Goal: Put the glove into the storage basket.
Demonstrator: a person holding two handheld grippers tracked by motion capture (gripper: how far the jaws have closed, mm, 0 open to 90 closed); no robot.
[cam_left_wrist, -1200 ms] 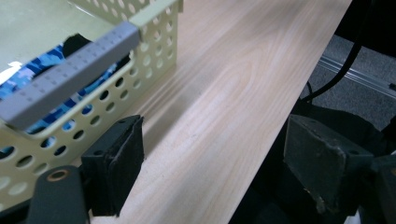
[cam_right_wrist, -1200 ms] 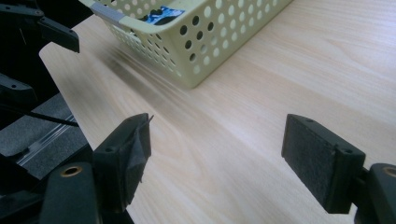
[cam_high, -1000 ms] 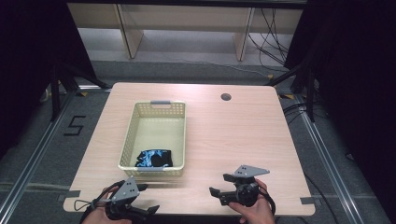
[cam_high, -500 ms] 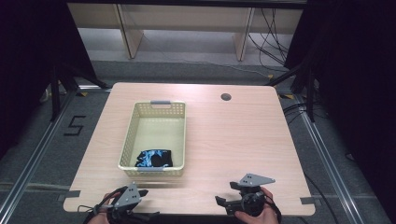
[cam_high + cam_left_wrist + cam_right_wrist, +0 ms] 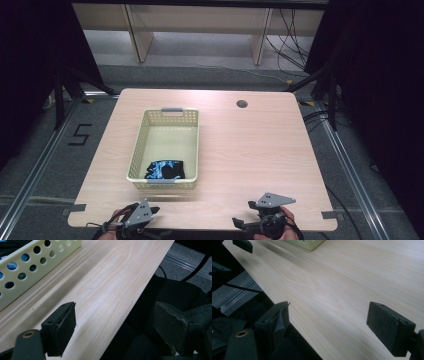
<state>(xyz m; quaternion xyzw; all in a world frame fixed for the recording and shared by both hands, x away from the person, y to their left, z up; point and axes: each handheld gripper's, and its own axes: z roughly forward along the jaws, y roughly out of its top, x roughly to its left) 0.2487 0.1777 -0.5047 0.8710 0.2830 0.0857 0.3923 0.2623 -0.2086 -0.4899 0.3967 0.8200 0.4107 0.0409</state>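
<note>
A cream perforated basket (image 5: 137, 150) stands left of the table's middle, and a black and blue cloth (image 5: 164, 170) lies at its near end. My left gripper (image 5: 150, 216) is at the table's front edge, bottom left, open with nothing between its pads (image 5: 66, 323). Over the front edge at the bottom right, my right gripper (image 5: 241, 223) is open too and holds nothing; its pads (image 5: 280, 320) straddle the table's edge. The basket's holed wall (image 5: 30, 262) appears at the top left of the left gripper view, and its corner (image 5: 308, 243) at the top of the right gripper view.
The light wooden table (image 5: 250, 150) has a round cable hole (image 5: 242, 104) near its far right. Metal floor rails run along both sides, and a pale shelf unit (image 5: 200, 30) stands behind. Cables lie on the floor at the back right.
Both grippers have drawn back toward the person, from over the table's front part to its front edge. The basket and cloth have not moved.
</note>
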